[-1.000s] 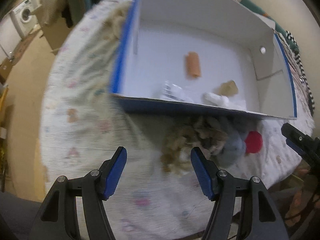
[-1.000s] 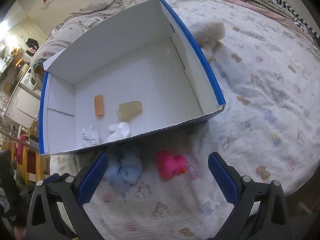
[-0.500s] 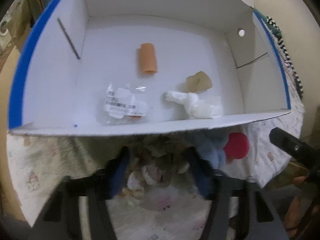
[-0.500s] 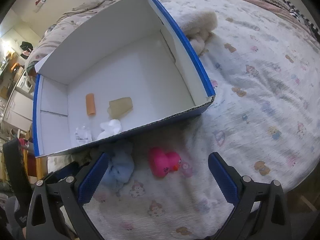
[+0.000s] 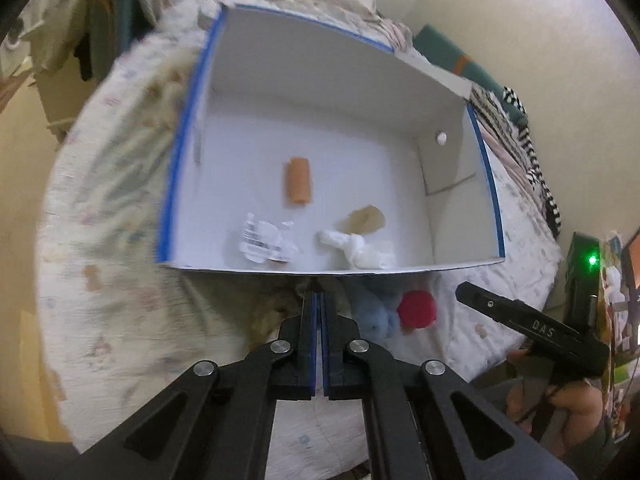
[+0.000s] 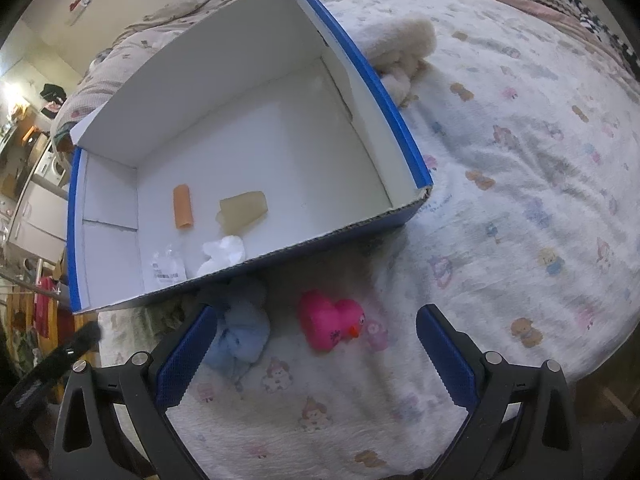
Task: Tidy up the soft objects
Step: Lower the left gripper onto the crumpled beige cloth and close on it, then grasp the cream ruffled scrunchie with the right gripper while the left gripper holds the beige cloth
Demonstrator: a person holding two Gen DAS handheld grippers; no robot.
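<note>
Left gripper [image 5: 319, 300] pressed fully together, holding nothing visible; right gripper [image 6: 316, 336] spread wide and empty above the pink duck [image 6: 330, 325]; blue plush [image 6: 242, 334] beside it on the bed [image 6: 520, 200], before the box [image 6: 400, 136].

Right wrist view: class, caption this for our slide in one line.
Open right gripper hovers over pink duck and blue plush beside the white box.
</note>
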